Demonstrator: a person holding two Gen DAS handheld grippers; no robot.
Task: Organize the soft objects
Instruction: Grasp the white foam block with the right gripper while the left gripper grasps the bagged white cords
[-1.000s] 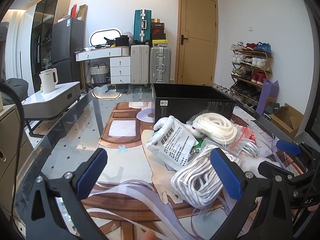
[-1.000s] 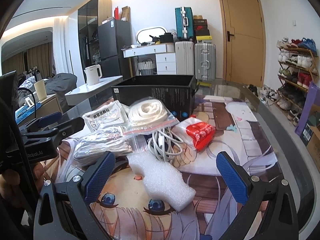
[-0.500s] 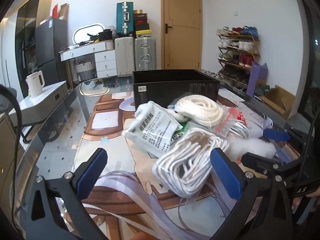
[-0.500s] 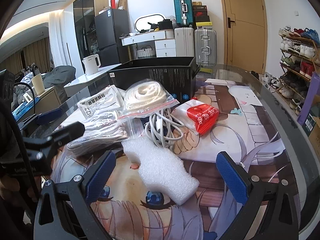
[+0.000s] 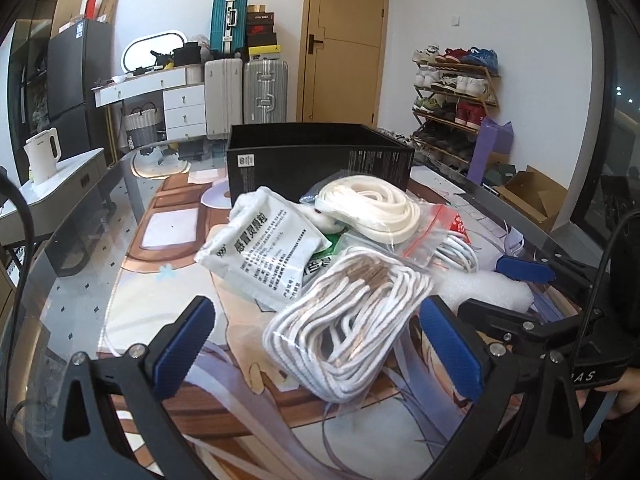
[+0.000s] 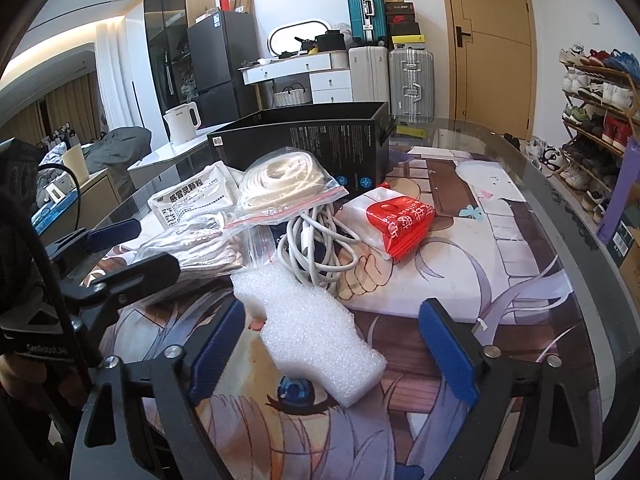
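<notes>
- Left wrist view: the left gripper (image 5: 320,344) stands released, its blue pads spread either side of a clear bag of coiled white-and-tan cord (image 5: 352,320) lying on the printed table mat (image 5: 168,288), neither pad touching it.
- That bag looks light, limp and slippery; I judge a pinch across its bulging middle safest, since a corner of film would likely slide out.
- Behind it sit a soft white printed sachet (image 5: 264,252) and a zip bag of flat cream rope (image 5: 368,208), heaped against the open black cardboard box (image 5: 320,156), whose inside is hidden from here.
- Right wrist view: the right gripper (image 6: 328,348) is closing around a white foam block (image 6: 316,332), pads not yet pressing it.
- The foam looks feather-light, springy and crushable; its narrower middle suits the pads.
- Beyond lie a loose white cable (image 6: 320,244) and a red-printed plastic packet (image 6: 400,220); the box's contents cannot be seen.
</notes>
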